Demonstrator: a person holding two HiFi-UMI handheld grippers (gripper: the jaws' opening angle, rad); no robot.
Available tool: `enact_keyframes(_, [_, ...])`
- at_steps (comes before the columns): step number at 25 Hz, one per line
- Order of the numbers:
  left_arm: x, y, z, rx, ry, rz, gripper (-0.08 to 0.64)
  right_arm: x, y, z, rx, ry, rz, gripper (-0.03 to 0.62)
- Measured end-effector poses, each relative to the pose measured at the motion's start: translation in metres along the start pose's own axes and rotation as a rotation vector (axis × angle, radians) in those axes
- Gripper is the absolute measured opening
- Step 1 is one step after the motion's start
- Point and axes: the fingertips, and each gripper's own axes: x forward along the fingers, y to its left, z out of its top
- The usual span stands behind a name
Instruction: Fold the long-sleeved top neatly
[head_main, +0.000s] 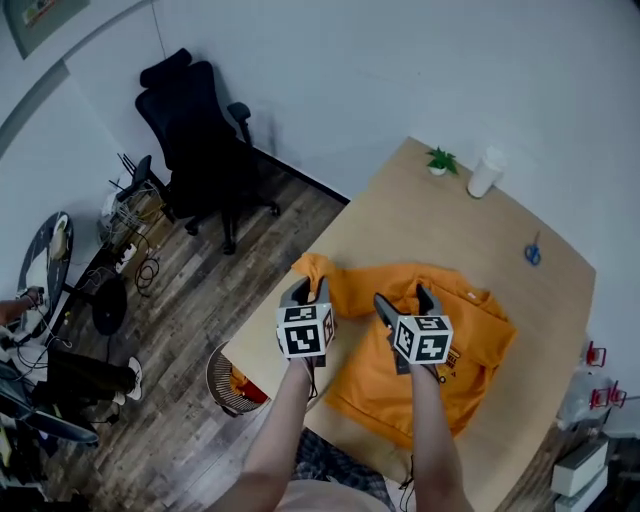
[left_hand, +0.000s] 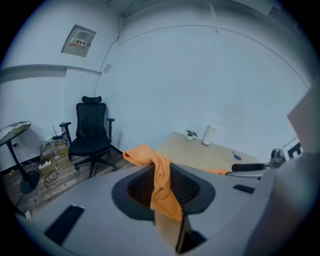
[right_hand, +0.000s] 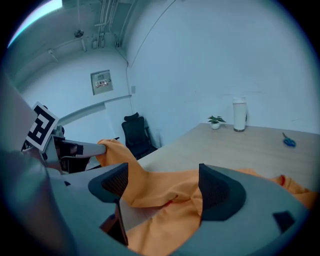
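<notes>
**Folding the long-sleeved top: gathering stage, head view and both gripper views.** The orange long-sleeved top (head_main: 478, 335) lies crumpled, not yet flattened, on the near half of the wooden surface (head_main: 450, 215). Its left edge sits close to the surface's left rim.

The left gripper (head_main: 308, 292) has its jaws nearly together, clamped on a bunched strip of the fabric (left_hand: 161, 175). This strip is probably a sleeve, though the folds hide which part it is. It is held clear of the surface, with its free end drooping over the jaw.

The right gripper (head_main: 406, 303) hovers above the body of the garment. Its jaws are wide apart and cloth (right_hand: 160, 192) shows between them, but neither pad presses on it.

A potted plant (head_main: 440, 160), a white container (head_main: 486, 172) and blue scissors (head_main: 532, 252) stand well apart at the far side.

*Technique.*
- The step in hand appears to be drawing the sleeve out straight.
- The clamped strip is narrow, so a hard pull could slip it free. Tension is best kept gentle.
- The open gripper should pin or grasp the shoulder region so that the body does not drag along.
- The garment should be spread flat before any fold is laid, keeping it away from the near rim where it could slide off.
</notes>
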Motion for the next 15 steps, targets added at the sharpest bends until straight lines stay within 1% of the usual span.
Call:
enact_keyframes(4, [0.013, -0.046, 0.021, 0.063, -0.027, -0.081, 0.083, -0.027, -0.037, 0.0, 0.038, -0.021, -0.08, 0.426])
enact_keyframes(8, [0.026, -0.094, 0.034, 0.119, -0.042, -0.16, 0.081, -0.056, -0.074, -0.003, 0.081, -0.041, -0.155, 0.425])
enact_keyframes(15, [0.045, -0.177, 0.035, 0.211, -0.039, -0.291, 0.083, -0.112, -0.131, -0.025, 0.158, -0.057, -0.283, 0.422])
